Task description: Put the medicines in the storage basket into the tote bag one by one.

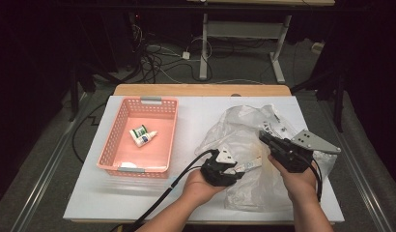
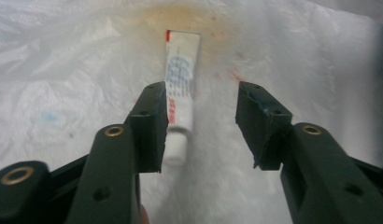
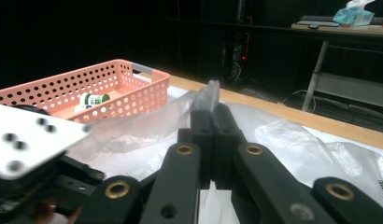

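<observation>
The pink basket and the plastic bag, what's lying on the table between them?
Nothing: in the high view, bare white table separates the pink basket from the plastic bag.

Both forearms enter from bottom of the high view, lower centre and lower right. Left claw [image 1: 233, 166] sits lower centre, pointing right, jaws parted with a clear gap. Right claw [image 1: 264, 137] sits right of centre, pointing up-left, jaws pressed together. Claws near each other, not touching.
</observation>
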### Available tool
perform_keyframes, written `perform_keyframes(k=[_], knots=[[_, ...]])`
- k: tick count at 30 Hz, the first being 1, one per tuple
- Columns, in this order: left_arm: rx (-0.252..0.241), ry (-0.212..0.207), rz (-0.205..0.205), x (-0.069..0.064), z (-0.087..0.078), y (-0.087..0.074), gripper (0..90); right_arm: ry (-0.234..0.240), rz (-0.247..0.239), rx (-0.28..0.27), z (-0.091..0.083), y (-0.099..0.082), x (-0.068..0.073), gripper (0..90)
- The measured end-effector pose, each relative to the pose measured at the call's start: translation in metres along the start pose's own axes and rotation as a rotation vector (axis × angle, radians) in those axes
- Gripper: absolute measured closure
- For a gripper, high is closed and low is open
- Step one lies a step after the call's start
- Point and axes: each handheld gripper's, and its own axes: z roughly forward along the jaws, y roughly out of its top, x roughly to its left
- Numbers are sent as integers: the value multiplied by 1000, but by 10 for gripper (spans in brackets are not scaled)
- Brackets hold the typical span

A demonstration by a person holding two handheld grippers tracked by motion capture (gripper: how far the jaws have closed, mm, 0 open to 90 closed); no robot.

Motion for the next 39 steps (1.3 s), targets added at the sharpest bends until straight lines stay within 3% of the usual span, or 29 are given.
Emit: perform_keyframes(k=[16,24,30,39], knots=[[-53,-37,-13,-4,-52,-33,242,-3,-11,5,0,0,0,900],[-65,-2,-19,-1,-73,-44,147,-3,-12,5,0,0,1,900],[-65,33,-42,3,-85,-49,0,-6,-6,3,0,0,1,900],[-90,76,-47,4,-98,-57,0,-7,-7,-1,-2,0,0,900]])
